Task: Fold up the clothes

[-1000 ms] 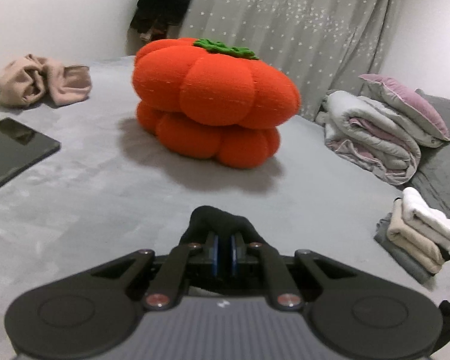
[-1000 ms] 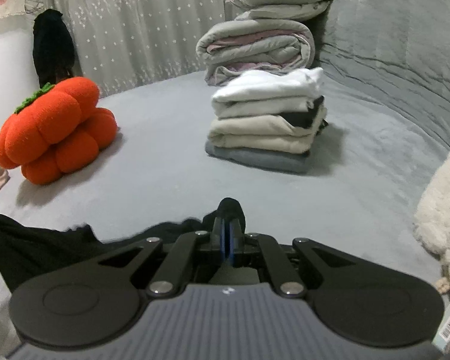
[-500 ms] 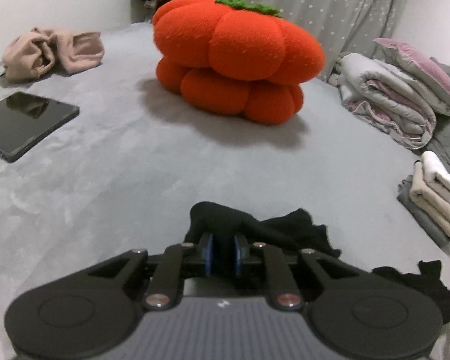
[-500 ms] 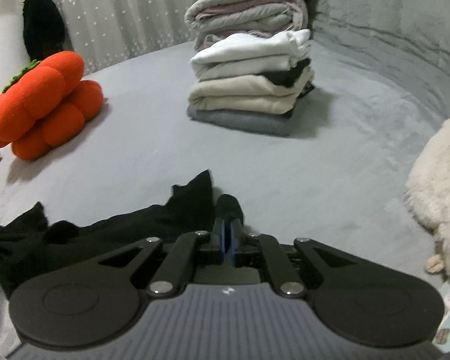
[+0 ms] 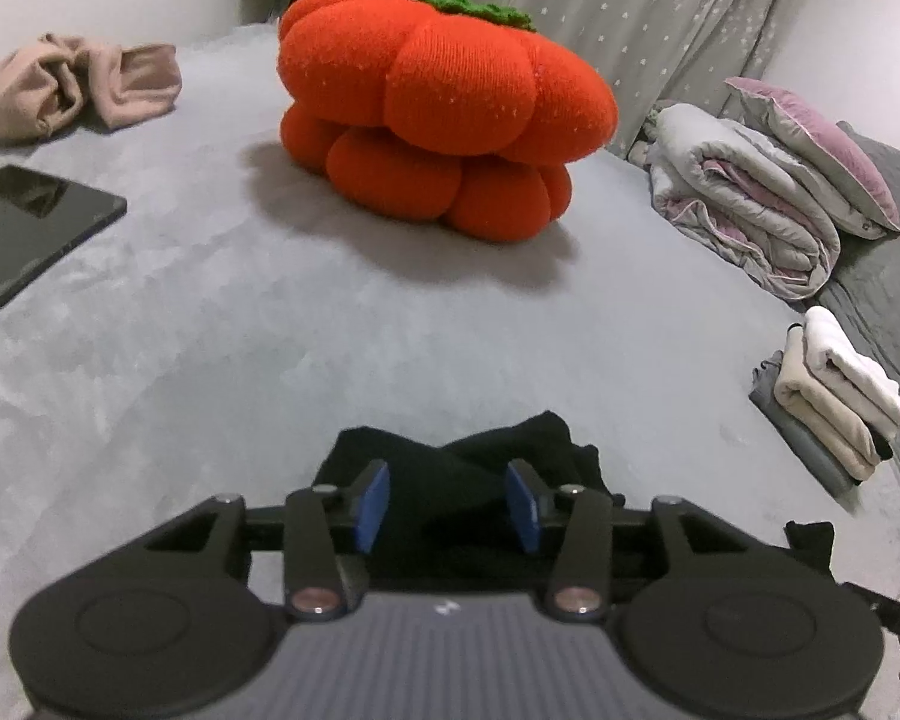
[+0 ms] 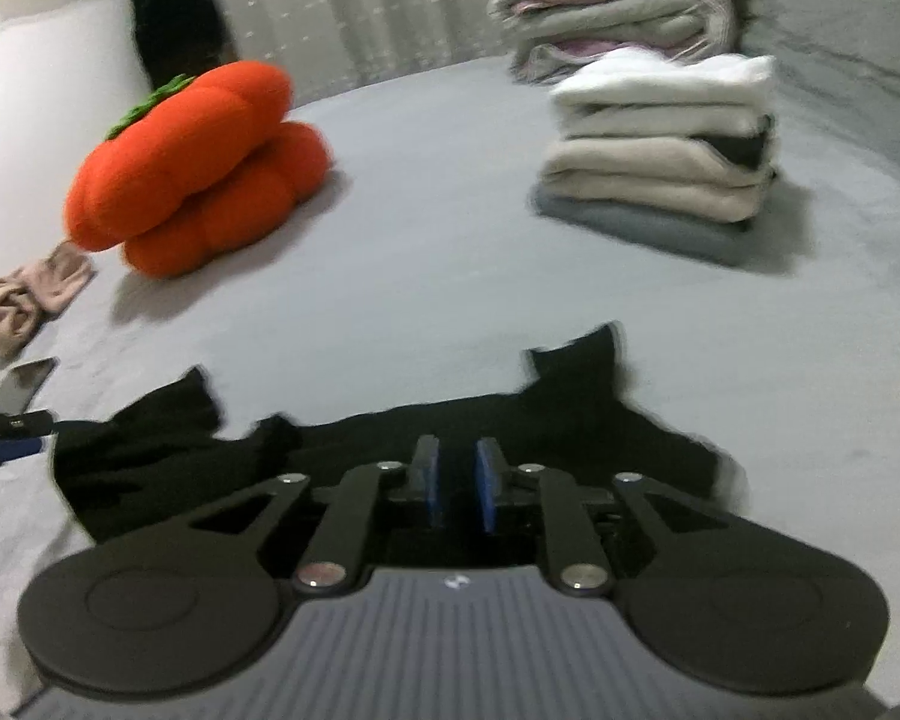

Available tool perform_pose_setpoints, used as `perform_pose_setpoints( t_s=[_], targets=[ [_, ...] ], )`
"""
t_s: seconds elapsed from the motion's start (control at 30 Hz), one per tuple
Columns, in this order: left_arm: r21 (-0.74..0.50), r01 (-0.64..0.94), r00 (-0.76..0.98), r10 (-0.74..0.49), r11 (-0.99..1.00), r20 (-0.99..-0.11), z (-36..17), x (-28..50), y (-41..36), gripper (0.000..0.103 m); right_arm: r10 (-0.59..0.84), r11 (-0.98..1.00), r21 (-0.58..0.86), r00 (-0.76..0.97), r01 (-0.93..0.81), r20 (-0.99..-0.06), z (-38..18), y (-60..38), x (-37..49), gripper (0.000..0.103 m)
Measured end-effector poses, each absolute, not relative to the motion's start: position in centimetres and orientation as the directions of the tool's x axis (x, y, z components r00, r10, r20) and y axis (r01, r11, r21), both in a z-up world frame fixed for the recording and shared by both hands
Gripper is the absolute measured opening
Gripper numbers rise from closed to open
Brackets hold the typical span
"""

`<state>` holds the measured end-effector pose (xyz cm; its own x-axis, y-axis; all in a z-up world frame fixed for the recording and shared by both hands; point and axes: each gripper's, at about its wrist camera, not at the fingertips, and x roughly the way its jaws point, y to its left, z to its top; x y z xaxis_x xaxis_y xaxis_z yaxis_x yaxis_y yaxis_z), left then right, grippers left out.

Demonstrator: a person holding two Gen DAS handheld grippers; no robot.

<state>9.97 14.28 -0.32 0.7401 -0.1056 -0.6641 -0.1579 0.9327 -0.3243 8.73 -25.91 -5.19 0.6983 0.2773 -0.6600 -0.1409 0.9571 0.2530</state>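
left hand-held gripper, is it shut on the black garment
No, the left hand-held gripper has its blue pads spread wide apart, with the black garment lying loose between them on the bed.

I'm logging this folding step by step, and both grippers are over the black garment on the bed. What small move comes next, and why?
Probably draw both grippers back clear of the black garment. The left gripper is wide open and the right gripper has a gap, so neither grips it, and it lies bunched on the bed, needing a fresh grasp.
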Motion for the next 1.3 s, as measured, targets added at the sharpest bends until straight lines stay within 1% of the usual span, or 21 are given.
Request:
perform_pose_setpoints(
  t_s=[0.03,0.27,0.47,0.5,0.53,0.57,0.63,0.73,0.97,1.13,1.3],
  targets=[
    [-0.330,-0.162,0.735,-0.110,0.930,-0.669,-0.4,10.1,14.2,0.047,0.295,0.952,0.263,0.690,-0.155,-0.661,-5.2,-25.3,8.8,0.041],
    [-0.343,-0.174,0.707,-0.125,0.923,-0.696,-1.2,10.2,14.1,0.048,0.400,0.915,0.329,0.630,-0.234,-0.665,-5.9,-21.3,9.5,0.041],
    [-0.338,-0.177,0.695,-0.126,0.924,-0.708,-1.4,10.2,14.2,0.049,0.433,0.901,0.339,0.601,-0.270,-0.672,-6.4,-19.9,9.2,0.041],
    [-0.339,-0.177,0.694,-0.127,0.924,-0.709,-1.4,10.2,14.2,0.049,0.438,0.899,0.341,0.596,-0.276,-0.673,-6.5,-19.7,9.2,0.038],
    [-0.339,-0.177,0.693,-0.128,0.924,-0.710,-1.4,10.2,14.2,0.049,0.444,0.896,0.343,0.590,-0.282,-0.674,-6.5,-19.5,9.1,0.023],
    [-0.339,-0.177,0.692,-0.129,0.924,-0.710,-1.4,10.2,14.3,0.049,0.449,0.893,0.344,0.585,-0.288,-0.675,-6.6,-19.3,9.1,0.013],
    [-0.339,-0.177,0.690,-0.129,0.924,-0.712,-1.5,10.1,14.4,0.049,0.460,0.888,0.348,0.575,-0.300,-0.677,-6.8,-18.8,9.0,0.007],
    [-0.339,-0.180,0.686,-0.129,0.923,-0.716,-1.7,10.0,14.7,0.049,0.471,0.882,0.350,0.564,-0.315,-0.678,-6.8,-18.5,8.7,0.005],
    [-0.337,-0.192,0.679,-0.123,0.922,-0.724,-2.0,9.9,15.5,0.049,0.453,0.891,0.318,0.603,-0.324,-0.657,-4.9,-21.9,5.6,0.005],
    [-0.348,-0.199,0.672,-0.131,0.916,-0.729,-2.4,10.0,16.0,0.049,0.444,0.894,0.282,0.592,-0.348,-0.673,-4.7,-23.4,3.1,0.005],
    [-0.377,-0.209,0.662,-0.153,0.902,-0.734,-2.7,10.2,16.4,0.049,0.400,0.912,0.227,0.611,-0.342,-0.683,-4.9,-24.7,1.5,0.005]
  ],
)
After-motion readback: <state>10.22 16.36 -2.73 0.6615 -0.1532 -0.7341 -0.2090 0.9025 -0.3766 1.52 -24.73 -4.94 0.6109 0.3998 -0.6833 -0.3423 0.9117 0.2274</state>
